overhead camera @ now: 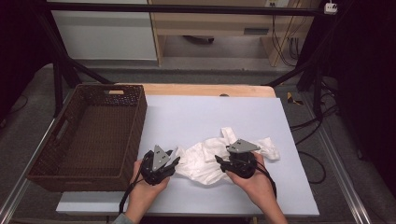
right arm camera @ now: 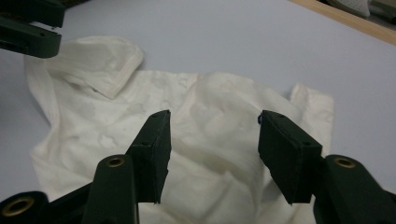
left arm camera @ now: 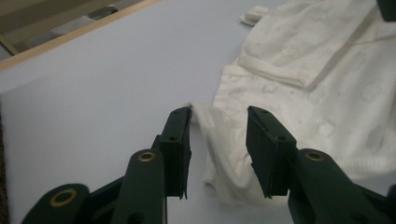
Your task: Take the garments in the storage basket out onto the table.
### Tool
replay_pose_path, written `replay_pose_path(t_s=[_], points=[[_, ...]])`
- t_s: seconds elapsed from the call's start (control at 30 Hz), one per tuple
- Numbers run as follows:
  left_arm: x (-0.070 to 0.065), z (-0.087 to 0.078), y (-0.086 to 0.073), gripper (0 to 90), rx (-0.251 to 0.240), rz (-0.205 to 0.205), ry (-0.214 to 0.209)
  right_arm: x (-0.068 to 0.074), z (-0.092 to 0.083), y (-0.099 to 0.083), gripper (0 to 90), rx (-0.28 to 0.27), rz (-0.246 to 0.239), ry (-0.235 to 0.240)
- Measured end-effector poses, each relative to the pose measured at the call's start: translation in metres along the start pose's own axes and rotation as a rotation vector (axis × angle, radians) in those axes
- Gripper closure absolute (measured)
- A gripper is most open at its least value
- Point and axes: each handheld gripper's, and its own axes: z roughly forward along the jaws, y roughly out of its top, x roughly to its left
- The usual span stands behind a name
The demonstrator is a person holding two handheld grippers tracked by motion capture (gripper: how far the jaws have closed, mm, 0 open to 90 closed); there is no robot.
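Both tongs, left tongs (left arm camera: 218, 116) and right tongs (right arm camera: 214, 122), stand released over the white garment (overhead camera: 210, 156); closing carelessly could pinch one layer only; cloth may bunch.

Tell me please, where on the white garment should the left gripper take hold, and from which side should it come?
Probably the raised fold at the edge of the white garment nearest the left gripper, whose open jaws stand on either side of it without pressing. Come in low from the basket side, along the blue mat: the fold stands up off the mat, while the middle of the cloth lies flatter.
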Motion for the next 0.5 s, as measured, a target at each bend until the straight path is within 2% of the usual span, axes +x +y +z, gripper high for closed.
replay_pose_path(t_s=[0.23, 0.4, 0.5], points=[[-0.001, 0.011, -0.002, 57.7, 0.03, 0.013, -0.008, 0.018, 0.032, 0.016, 46.5, 0.042, -0.047, 0.043], [-0.002, 0.017, -0.006, 57.7, 0.062, 0.011, -0.026, 0.024, 0.055, 0.014, 47.9, 0.109, -0.065, 0.042], [-0.002, 0.019, -0.009, 59.4, 0.083, 0.002, -0.032, 0.025, 0.061, 0.01, 48.0, 0.137, -0.074, 0.037]])
